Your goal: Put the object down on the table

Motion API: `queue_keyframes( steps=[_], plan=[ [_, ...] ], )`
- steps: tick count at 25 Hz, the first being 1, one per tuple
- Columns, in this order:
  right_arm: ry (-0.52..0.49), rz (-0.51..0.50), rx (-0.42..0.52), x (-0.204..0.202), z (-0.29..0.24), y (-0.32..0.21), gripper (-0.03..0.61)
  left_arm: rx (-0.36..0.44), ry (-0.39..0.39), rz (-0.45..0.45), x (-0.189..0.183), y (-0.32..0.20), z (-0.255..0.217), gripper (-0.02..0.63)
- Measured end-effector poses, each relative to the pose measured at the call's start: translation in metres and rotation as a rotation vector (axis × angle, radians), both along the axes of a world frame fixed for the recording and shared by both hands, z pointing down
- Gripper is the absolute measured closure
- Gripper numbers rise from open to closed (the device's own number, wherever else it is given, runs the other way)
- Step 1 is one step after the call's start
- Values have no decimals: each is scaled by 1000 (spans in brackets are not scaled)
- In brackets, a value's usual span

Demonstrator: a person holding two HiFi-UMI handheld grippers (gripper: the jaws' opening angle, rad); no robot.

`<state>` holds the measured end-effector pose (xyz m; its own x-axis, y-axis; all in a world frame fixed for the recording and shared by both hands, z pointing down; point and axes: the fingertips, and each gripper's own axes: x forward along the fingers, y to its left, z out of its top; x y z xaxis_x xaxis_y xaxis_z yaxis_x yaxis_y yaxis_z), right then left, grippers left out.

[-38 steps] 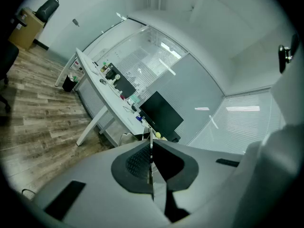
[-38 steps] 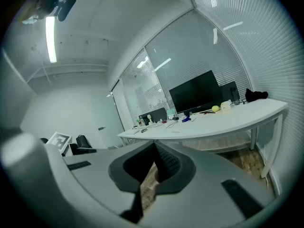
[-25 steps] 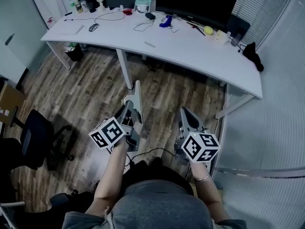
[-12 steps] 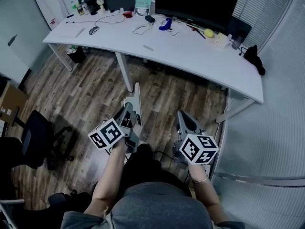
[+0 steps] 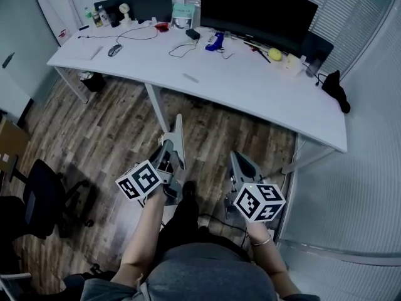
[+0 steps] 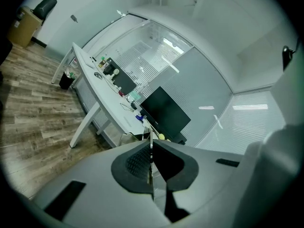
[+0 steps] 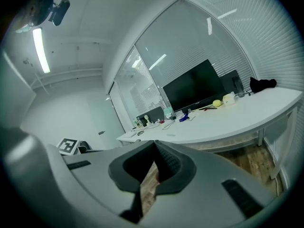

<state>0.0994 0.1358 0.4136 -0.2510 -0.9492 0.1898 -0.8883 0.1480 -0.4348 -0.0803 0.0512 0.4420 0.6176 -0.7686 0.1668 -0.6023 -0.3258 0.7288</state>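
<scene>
A thin flat grey sheet (image 5: 178, 137) stands on edge between the fingers of my left gripper (image 5: 171, 148), which is shut on it over the wooden floor. The left gripper view shows this sheet (image 6: 151, 148) edge-on as a narrow line clamped between the dark pads (image 6: 137, 163). The white curved table (image 5: 250, 86) lies ahead of both grippers, some way off. My right gripper (image 5: 237, 160) is held beside the left one at the same height. In the right gripper view its jaws (image 7: 155, 145) meet at the tips with nothing between them.
On the table stand a large dark monitor (image 5: 257, 8), a mouse (image 5: 114, 50), cables, a blue object (image 5: 215, 42) and a yellow object (image 5: 274, 54). A black office chair (image 5: 37, 193) sits at the left. A glass partition runs along the right.
The table has come a little closer and lower in the head view as the person moves forward. Both grippers keep their pose, and the sheet stays clamped.
</scene>
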Motion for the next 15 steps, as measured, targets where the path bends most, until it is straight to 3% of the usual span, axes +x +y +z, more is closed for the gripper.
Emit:
queue_keyframes(
  steps=[15],
  plan=[
    [2,28,-22,3,-5,-179,574,-8,-5,21,4,-187,0,591]
  ],
)
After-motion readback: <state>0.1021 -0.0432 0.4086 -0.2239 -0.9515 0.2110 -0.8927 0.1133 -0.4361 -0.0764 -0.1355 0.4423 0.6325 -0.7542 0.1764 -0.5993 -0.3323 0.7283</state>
